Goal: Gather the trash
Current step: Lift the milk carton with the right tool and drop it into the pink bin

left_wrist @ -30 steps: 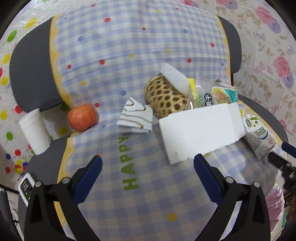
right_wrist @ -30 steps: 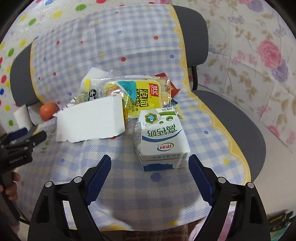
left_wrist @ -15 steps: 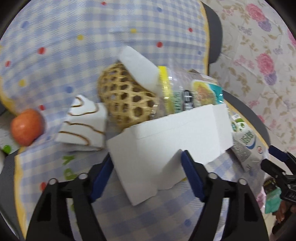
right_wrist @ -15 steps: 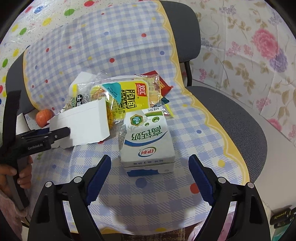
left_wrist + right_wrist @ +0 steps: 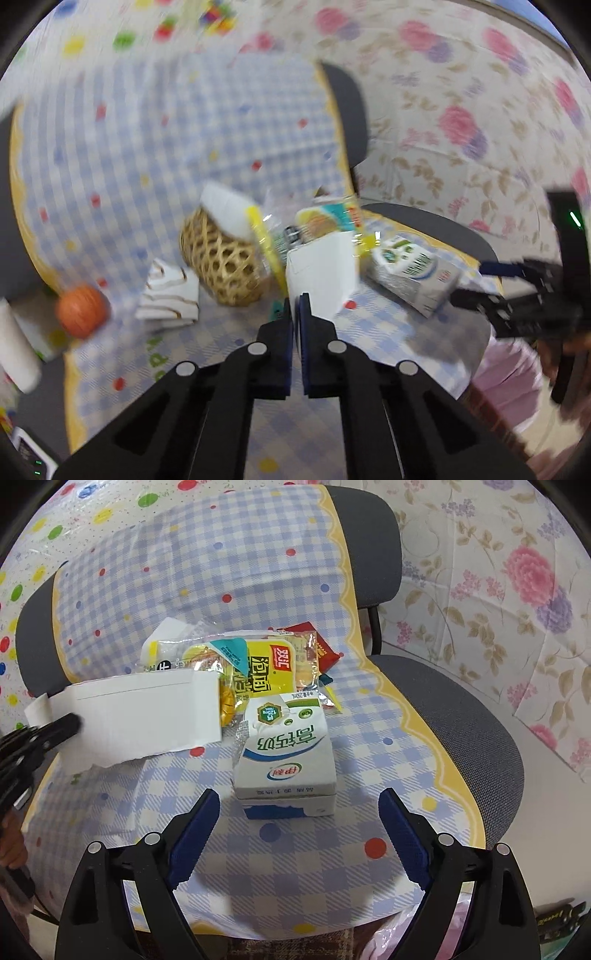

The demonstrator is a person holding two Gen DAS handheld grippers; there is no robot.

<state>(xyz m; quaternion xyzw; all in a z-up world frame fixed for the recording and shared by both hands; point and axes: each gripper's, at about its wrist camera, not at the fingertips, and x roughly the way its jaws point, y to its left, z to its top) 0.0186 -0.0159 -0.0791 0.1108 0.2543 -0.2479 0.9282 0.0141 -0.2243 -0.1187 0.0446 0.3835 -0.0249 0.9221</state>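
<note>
My left gripper is shut on the edge of a flat white cardboard box and holds it tilted above the checked cloth; the box also shows in the right wrist view, with the left gripper at its left end. My right gripper is open and empty, its fingers either side of a white milk carton that lies just ahead of it. The carton also shows in the left wrist view. A yellow noodle packet lies behind the box.
A woven basket with wrappers, a folded white napkin, an orange apple and a paper roll sit on the cloth-covered chair. A red wrapper lies behind the noodles. Pink bag lower right.
My left gripper closed on the white box, lifted it and swung right. My right gripper moved a little closer to the milk carton and stayed open.
</note>
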